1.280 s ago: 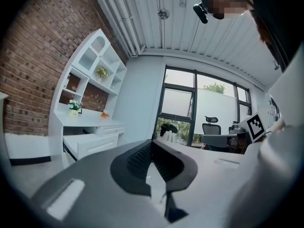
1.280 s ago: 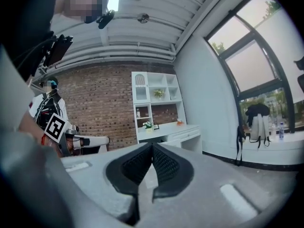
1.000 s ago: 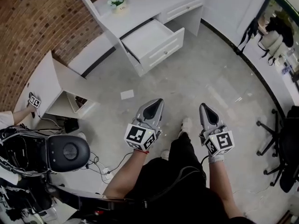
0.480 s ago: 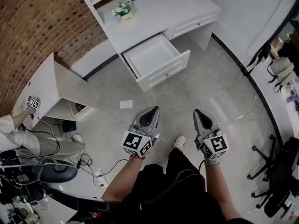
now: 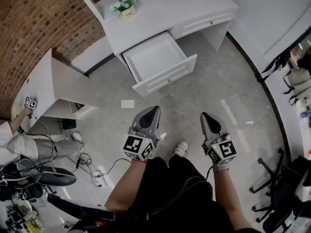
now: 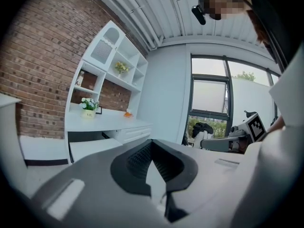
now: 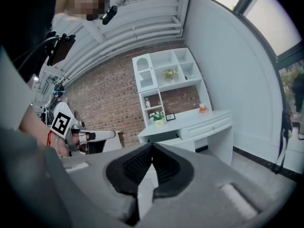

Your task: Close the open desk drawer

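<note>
A white desk (image 5: 160, 13) stands against the brick wall at the top of the head view. Its left drawer (image 5: 154, 57) is pulled far out and looks empty, its front panel (image 5: 167, 76) facing me. Both grippers hang over the grey floor, well short of the drawer. My left gripper (image 5: 154, 109) is shut with nothing in it and points at the drawer front. My right gripper (image 5: 204, 115) is also shut and empty, to the right of it. The left gripper view shows the desk (image 6: 107, 123) beyond the closed left gripper (image 6: 151, 141); the right gripper view shows the desk (image 7: 190, 120) beyond the right gripper (image 7: 152, 145).
A flower pot (image 5: 127, 8) sits on the desk. A paper sheet (image 5: 128, 103) lies on the floor in front of the left gripper. Another white desk (image 5: 53, 89), a seated person (image 5: 29, 147) and floor cables (image 5: 92, 166) are at left. An office chair (image 5: 286, 188) stands at right.
The desk and open drawer have grown larger in the head view as I came closer. Both grippers stay shut and side by side. The drawer has not moved.
</note>
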